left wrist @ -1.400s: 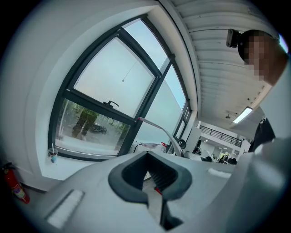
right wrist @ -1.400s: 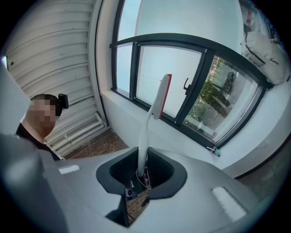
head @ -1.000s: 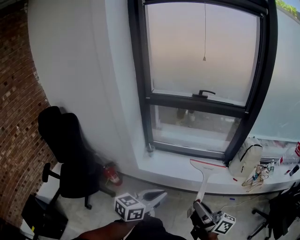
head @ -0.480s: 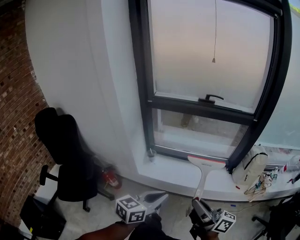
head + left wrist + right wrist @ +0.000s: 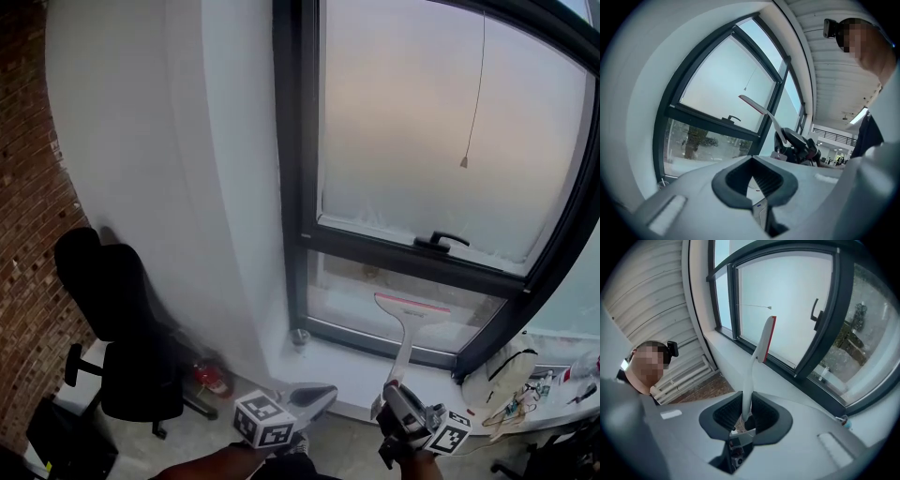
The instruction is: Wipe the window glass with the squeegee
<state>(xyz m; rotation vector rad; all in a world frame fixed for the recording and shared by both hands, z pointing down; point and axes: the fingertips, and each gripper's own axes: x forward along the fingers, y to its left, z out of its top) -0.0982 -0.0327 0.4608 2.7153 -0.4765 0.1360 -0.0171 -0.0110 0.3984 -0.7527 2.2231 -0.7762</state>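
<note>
- Lower left: an office chair (image 5: 127, 361) stands well apart from the window and plays no part in the task.
- Lower centre: the left gripper (image 5: 323, 392) hangs below the sill, its jaws drawn close together with nothing between them.
- Just to its right: the right gripper (image 5: 392, 405) is clamped on the handle of the squeegee (image 5: 410, 314). The blade stands in front of the lower pane; whether it touches the pane cannot be told.
- Centre to upper right: the window glass (image 5: 412, 141) looks evenly hazy, with no wiped band. Wiping seems barely begun, if at all, and both panes are left to do.
</note>
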